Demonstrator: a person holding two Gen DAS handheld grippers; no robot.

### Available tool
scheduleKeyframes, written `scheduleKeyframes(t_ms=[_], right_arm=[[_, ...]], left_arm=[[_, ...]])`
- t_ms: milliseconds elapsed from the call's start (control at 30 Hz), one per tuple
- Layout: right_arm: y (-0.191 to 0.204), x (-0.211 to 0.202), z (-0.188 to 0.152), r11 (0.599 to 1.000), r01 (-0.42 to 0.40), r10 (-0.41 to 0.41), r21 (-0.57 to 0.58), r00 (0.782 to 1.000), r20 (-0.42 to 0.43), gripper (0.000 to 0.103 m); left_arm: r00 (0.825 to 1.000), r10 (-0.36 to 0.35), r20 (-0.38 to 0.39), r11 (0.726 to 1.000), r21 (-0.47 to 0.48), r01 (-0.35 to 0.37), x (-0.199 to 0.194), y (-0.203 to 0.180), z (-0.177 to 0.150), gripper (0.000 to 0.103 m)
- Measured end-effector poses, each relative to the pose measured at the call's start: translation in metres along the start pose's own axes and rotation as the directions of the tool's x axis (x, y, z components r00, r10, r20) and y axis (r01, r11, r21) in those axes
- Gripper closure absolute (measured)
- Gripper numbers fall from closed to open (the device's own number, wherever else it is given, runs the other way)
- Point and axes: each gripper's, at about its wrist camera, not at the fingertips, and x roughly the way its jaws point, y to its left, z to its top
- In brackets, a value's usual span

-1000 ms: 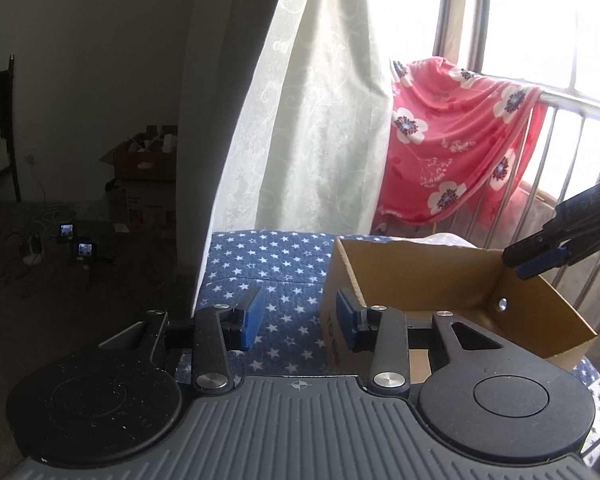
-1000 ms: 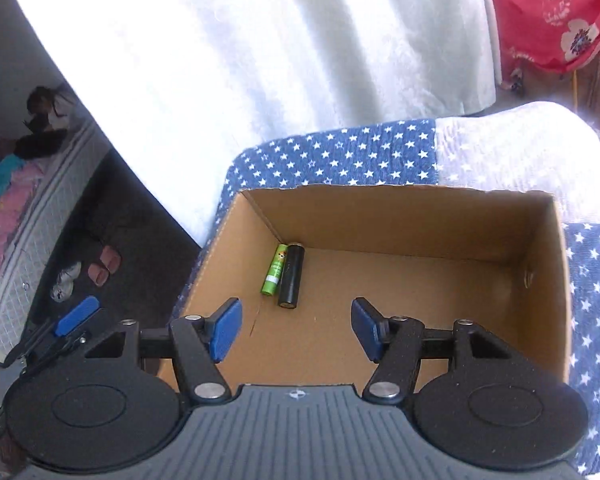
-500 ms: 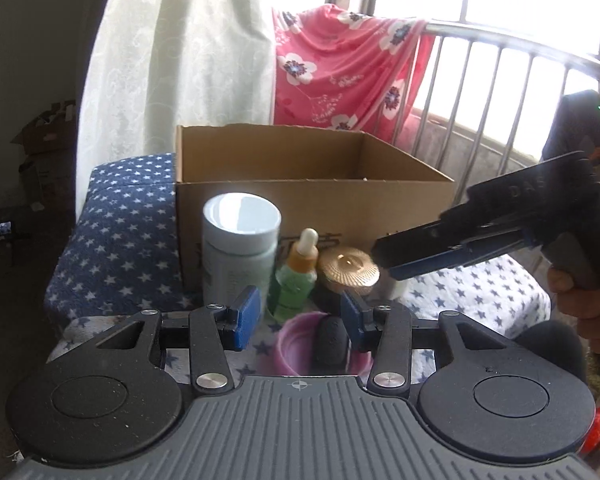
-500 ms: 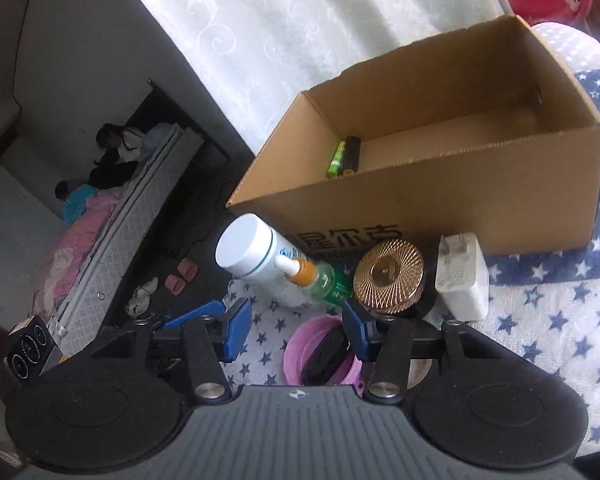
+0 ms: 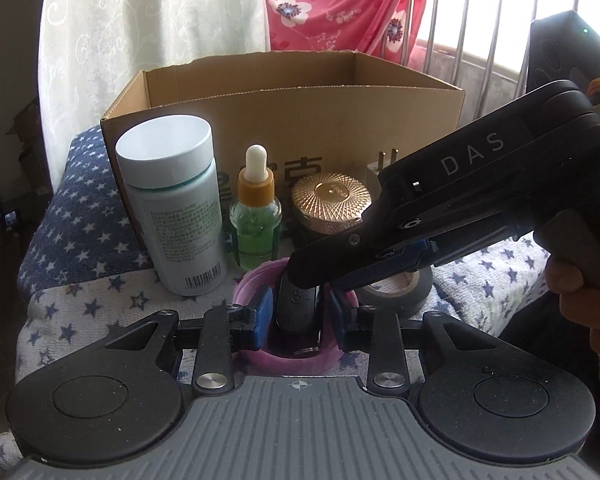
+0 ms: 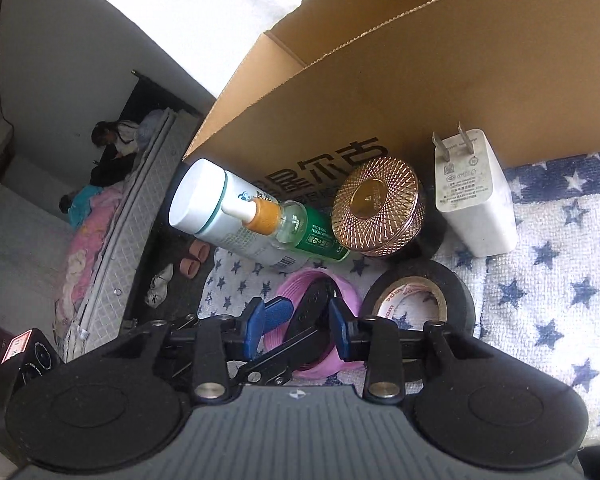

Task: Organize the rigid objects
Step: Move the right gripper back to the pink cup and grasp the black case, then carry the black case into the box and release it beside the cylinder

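We note both units have dropped from the cardboard box (image 5: 300,120) to the pink cup (image 6: 348,292). The left hand-held gripper (image 5: 300,314) and right hand-held gripper (image 6: 296,322) are closing around the black object (image 5: 296,308) inside, neither yet clamped; we judge pickup is imminent.

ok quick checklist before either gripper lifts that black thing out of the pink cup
1. Black object between the left gripper pads: ok, jaws closing, not yet pressing on it.
2. Right gripper lined up on the same object: ok, closing with it between the pads, but both grippers crowd one target.
3. Pink cup upright on the star cloth: ok.
4. Black tape roll clear of the cup: not ok, it sits right against it.
5. Green dropper bottle and white pill bottle clear of the lift: ok, standing behind the cup.
6. Cardboard box open on top: ok.
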Motion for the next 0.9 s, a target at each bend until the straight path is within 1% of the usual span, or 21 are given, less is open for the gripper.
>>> scheduleKeyframes(t_ms=[133, 233, 400, 500, 567, 600, 733, 900], right_arm=[[-0.001, 0.003, 0.001, 1.000, 0.012, -0.012, 0.019, 1.000, -0.009, 0.065], [0.000, 0.008, 0.001, 1.000, 0.009, -0.008, 0.030, 1.000, -0.020, 0.065], [0.003, 0.010, 0.001, 1.000, 0.018, -0.018, 0.025, 1.000, -0.016, 0.064], [0.003, 0.006, -0.001, 0.999, -0.019, 0.019, 0.034, 1.000, 0.000, 0.061], [0.002, 0.002, -0.002, 0.997, -0.063, 0.062, 0.044, 0.998, 0.013, 0.062], [0.003, 0.001, -0.003, 0.997, -0.062, 0.062, 0.044, 0.998, 0.014, 0.063], [0.014, 0.002, -0.008, 1.000, -0.010, 0.010, 0.003, 0.999, 0.031, 0.066], [0.018, -0.006, -0.007, 0.999, 0.037, -0.037, 0.005, 0.998, 0.060, 0.065]], left_arm=[[1.000, -0.013, -0.019, 1.000, -0.006, 0.013, 0.003, 0.004, 0.000, 0.073], [0.999, -0.020, -0.048, 1.000, -0.015, 0.020, 0.008, 0.007, -0.002, 0.072], [0.999, -0.016, -0.036, 1.000, -0.017, 0.016, 0.008, 0.007, -0.003, 0.072], [1.000, -0.011, -0.028, 1.000, -0.022, 0.010, 0.007, 0.006, -0.007, 0.072], [1.000, -0.016, -0.020, 1.000, -0.014, 0.016, 0.005, 0.005, -0.010, 0.073], [0.999, -0.028, -0.022, 1.000, -0.013, 0.028, 0.005, 0.005, -0.012, 0.074], [1.000, -0.017, -0.006, 1.000, -0.006, 0.017, 0.002, 0.004, -0.017, 0.074], [0.999, -0.052, 0.004, 0.997, -0.059, 0.052, 0.002, 0.012, -0.015, 0.074]])
